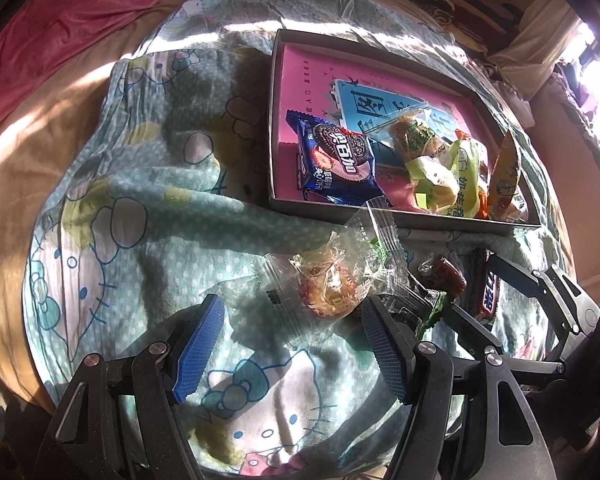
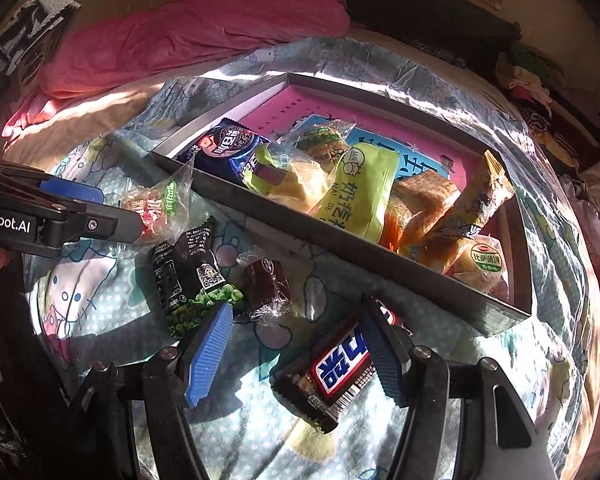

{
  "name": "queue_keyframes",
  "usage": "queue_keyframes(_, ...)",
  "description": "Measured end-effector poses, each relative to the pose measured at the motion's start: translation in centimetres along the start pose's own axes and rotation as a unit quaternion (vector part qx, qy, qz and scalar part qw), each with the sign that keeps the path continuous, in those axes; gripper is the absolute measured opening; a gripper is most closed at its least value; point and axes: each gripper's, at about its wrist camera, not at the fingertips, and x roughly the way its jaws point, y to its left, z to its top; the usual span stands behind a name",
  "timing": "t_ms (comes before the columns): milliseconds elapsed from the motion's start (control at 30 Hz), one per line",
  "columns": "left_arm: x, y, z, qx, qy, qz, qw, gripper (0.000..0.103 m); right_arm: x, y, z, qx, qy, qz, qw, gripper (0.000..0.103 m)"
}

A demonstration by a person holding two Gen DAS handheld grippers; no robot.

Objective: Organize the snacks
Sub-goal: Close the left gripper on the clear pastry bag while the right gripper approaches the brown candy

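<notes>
The grey cardboard box (image 2: pixel 340 246) serves as the collecting place, and most of the snacks already lie inside it: the blue cookie pack (image 2: pixel 224 146) in its left corner, a yellow-green pastry packet (image 2: pixel 358 192) in the middle, and orange wafer packs (image 2: pixel 428 200) toward its right end, heaped loosely rather than lined up. What remains sits on the cartoon-print bedsheet (image 1: pixel 112 216) just in front of the box's near wall, probably because these are the last pieces to be gathered. The left hand-held gripper (image 1: pixel 292 340) hangs over a clear-wrapped cake (image 1: pixel 332 284) lying near the box's front wall; its blue pads stand roughly half apart and press on nothing, the wrapper lying just ahead of the tips. The right hand-held gripper (image 2: pixel 296 354) is likewise half open around a dark chocolate bar (image 2: pixel 332 376), which lies between the jaws; the right pad looks to touch it, but it does not seem clamped. A black pea packet (image 2: pixel 188 276) and a small dark wrapped candy (image 2: pixel 266 288) wait in front of the box, between the two targets.
</notes>
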Motion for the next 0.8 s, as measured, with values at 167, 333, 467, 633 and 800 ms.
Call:
queue_keyframes(167, 0.5, 0.2, 0.4, -0.009, 0.006, -0.003, 0.9999, 0.073, 0.9, 0.5, 0.7, -0.015, 0.000, 0.004, 1.000, 0.065)
queue_keyframes(333, 0.9, 0.4, 0.8, -0.022, 0.006, -0.008, 0.9997, 0.073, 2.2, 0.6, 1.1, -0.014, 0.011, 0.012, 1.000, 0.057)
queue_keyframes(467, 1.4, 0.6, 1.2, -0.036, 0.010, -0.011, 0.9993, 0.073, 2.7, 0.4, 1.2, -0.005, 0.013, 0.023, 1.000, 0.047)
queue_keyframes(633, 1.9, 0.9, 1.4, -0.051, 0.012, -0.023, 0.9983, 0.073, 2.6, 0.5, 1.2, -0.001, 0.011, 0.037, 0.999, 0.035)
queue_keyframes(800, 2.1, 0.8, 1.5, -0.052, 0.010, -0.035, 0.9980, 0.057, 2.2, 0.3, 1.0, 0.014, 0.008, 0.050, 0.999, 0.029)
